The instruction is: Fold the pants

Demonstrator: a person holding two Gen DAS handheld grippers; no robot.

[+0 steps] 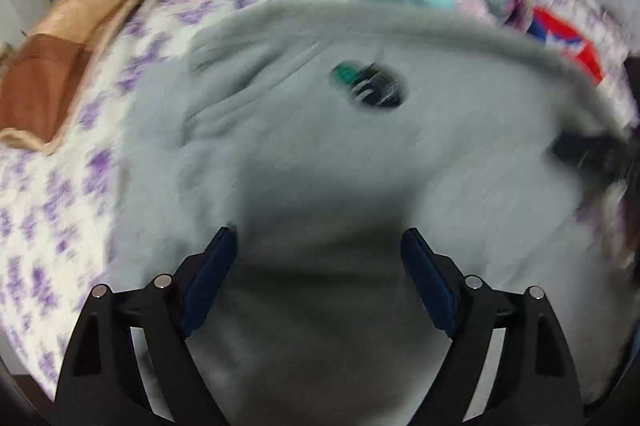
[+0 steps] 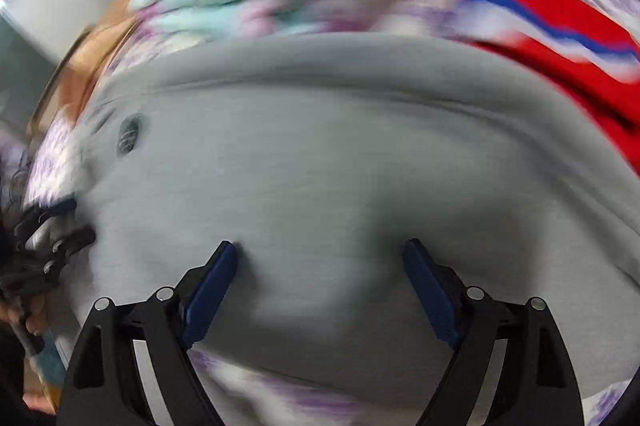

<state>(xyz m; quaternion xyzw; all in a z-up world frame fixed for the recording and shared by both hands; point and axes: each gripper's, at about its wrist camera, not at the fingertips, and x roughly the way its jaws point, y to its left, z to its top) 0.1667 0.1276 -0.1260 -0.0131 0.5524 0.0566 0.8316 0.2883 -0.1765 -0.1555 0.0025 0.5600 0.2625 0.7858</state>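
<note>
Grey soft-knit cloth pants (image 1: 320, 153) are showing a matt, fuzzy nap. Black plastic left gripper (image 1: 318, 238) is showing dull blue pads (image 1: 208, 286), shiny metal pins.

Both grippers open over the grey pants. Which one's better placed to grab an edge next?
Right, probably. The right gripper hangs open just past the pants' near edge, with bedsheet showing between its fingers. The left gripper, also open, sees only mid-fabric near the logo patch, no edge between its fingers.

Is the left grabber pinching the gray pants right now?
No, in the left wrist view the left gripper has its jaws spread wide above the gray pants, with no cloth between them.
</note>
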